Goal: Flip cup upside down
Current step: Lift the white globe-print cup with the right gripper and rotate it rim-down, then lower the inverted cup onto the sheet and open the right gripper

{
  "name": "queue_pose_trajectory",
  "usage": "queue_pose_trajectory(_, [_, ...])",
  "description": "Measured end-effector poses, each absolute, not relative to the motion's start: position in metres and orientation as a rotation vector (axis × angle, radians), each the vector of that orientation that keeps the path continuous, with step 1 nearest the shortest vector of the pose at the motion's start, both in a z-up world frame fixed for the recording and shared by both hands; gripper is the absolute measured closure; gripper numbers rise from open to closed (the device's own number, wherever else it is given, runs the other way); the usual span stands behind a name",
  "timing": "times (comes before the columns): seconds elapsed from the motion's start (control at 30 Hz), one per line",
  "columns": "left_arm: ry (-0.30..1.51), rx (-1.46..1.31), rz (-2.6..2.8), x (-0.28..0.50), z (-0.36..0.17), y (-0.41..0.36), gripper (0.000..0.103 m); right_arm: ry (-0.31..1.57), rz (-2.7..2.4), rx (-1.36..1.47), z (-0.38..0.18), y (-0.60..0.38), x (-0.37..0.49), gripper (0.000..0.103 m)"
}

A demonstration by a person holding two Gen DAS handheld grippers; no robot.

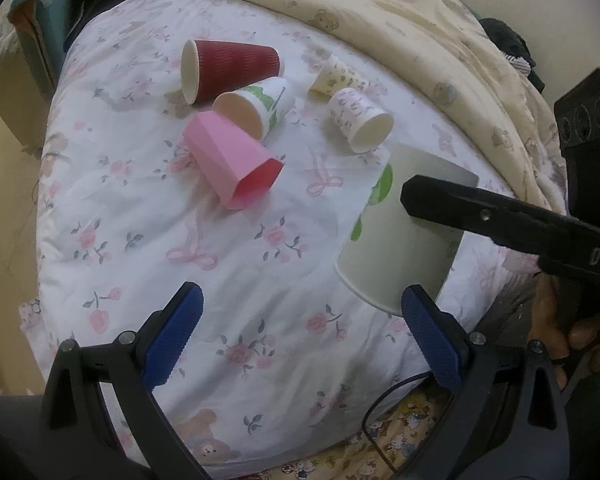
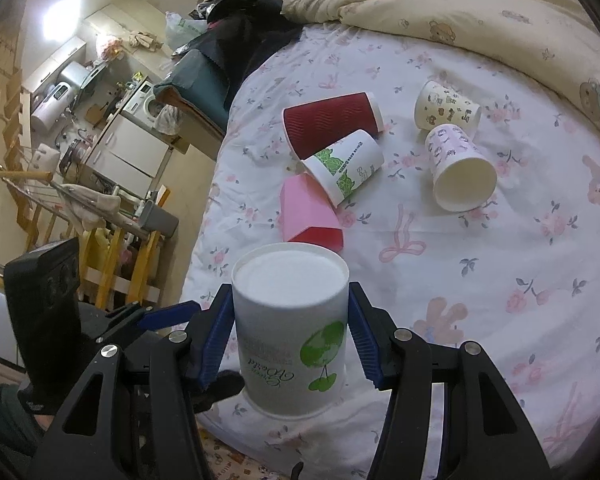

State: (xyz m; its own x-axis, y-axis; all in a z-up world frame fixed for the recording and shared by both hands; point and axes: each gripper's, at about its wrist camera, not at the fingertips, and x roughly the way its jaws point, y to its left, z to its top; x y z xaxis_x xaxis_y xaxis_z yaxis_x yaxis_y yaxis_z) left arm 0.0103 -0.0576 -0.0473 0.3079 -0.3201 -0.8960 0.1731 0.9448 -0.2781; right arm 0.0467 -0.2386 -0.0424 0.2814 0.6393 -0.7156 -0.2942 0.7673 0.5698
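Observation:
A white paper cup with a green print (image 2: 290,332) stands upside down on the floral bedsheet (image 2: 480,280), base up. My right gripper (image 2: 290,336) has its blue pads on both sides of the cup and is shut on it. The same cup (image 1: 392,240) shows in the left wrist view with the right gripper's black finger (image 1: 480,212) across it. My left gripper (image 1: 300,336) is open and empty, hovering over the sheet to the left of that cup.
Several cups lie on their sides further up the bed: a dark red ribbed cup (image 1: 228,68), a white and green cup (image 1: 256,108), a pink cup (image 1: 232,160) and two small patterned cups (image 1: 358,120). A cream blanket (image 1: 420,32) covers the far side. The bed's edge drops off at the left.

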Motion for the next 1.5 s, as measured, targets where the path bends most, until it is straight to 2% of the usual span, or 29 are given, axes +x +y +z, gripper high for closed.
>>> queue_pose_trajectory(0.23, [1.198,-0.122,-0.423,0.005,-0.040,-0.072,0.005,1.118,0.637,0.341,-0.043,-0.237,0.045,0.046])
queue_pose_trajectory(0.87, [1.282,-0.091,-0.263,0.016,-0.067,-0.053,0.005,1.100,0.691,0.298,-0.032,-0.233,0.031,0.046])
queue_pose_trajectory(1.2, [1.216,-0.084,-0.108,0.019,-0.056,-0.024,0.005,1.084,0.580,0.290,-0.038,-0.243,0.046,0.046])
queue_pose_trajectory(1.5, [1.145,-0.143,0.024,0.025,-0.043,0.015,0.005,1.104,0.505,0.139,-0.069,-0.216,0.078,0.045])
